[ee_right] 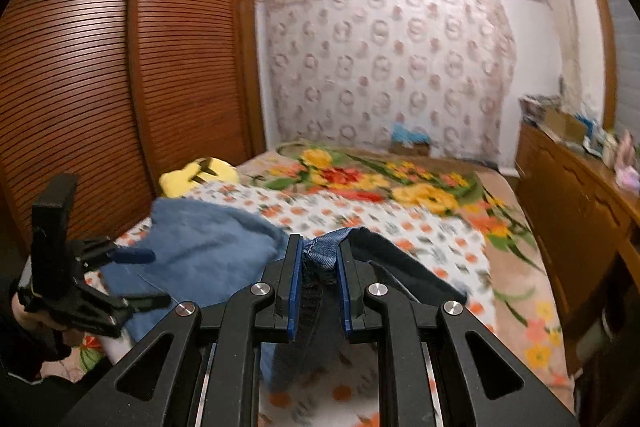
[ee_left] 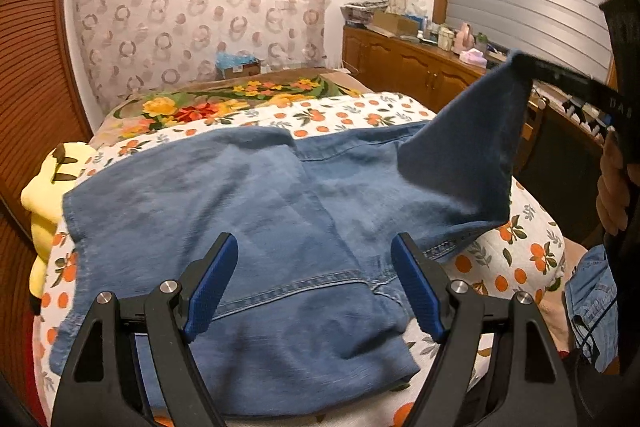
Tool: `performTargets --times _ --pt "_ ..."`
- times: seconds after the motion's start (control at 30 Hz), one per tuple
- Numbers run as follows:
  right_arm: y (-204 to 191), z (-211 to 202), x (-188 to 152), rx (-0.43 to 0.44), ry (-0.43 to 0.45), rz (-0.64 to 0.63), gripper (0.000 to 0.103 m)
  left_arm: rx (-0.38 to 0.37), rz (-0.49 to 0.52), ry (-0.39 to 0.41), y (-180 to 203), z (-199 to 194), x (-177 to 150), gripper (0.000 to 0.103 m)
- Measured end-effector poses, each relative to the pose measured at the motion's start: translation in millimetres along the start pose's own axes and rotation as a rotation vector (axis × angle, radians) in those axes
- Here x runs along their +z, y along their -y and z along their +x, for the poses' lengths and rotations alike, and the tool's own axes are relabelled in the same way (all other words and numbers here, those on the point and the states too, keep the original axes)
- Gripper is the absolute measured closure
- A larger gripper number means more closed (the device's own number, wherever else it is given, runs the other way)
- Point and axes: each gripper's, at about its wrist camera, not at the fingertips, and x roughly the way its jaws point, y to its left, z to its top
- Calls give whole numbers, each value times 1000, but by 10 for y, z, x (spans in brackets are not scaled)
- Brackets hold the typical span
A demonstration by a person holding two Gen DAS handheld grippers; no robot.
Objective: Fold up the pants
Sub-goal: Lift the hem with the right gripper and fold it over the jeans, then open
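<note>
Blue denim pants [ee_left: 240, 211] lie spread on the orange-print bedsheet [ee_left: 360, 115]. My left gripper [ee_left: 314, 267] is open and empty, hovering just above the pants near the waistband seam. My right gripper [ee_right: 319, 259] is shut on a corner of the pants [ee_right: 320, 251] and holds it lifted; in the left wrist view it shows at the upper right [ee_left: 520, 67] with the raised cloth [ee_left: 472, 147] hanging from it. The left gripper also shows at the left of the right wrist view [ee_right: 140, 279], open over the denim [ee_right: 208, 247].
A yellow plush toy [ee_left: 48, 183] lies at the bed's left edge by the wooden slatted wardrobe [ee_right: 100, 67]. A floral blanket [ee_left: 224, 103] covers the far part of the bed. A wooden cabinet [ee_left: 404, 63] with clutter stands to the right.
</note>
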Motion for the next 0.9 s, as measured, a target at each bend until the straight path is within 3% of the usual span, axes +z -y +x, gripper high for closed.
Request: performTargets --times 0.23,0.47,0.9 --pt "-270 247 340 93 60 -75 88 22 -40 31 -225 -166 -40 23" --pt "-454 597 421 205 66 -144 87 47 -77 47 -448 -297 -123 23" --pt "-380 1622 289 323 -167 -147 86 80 -148 24 -818 -314 -365 23"
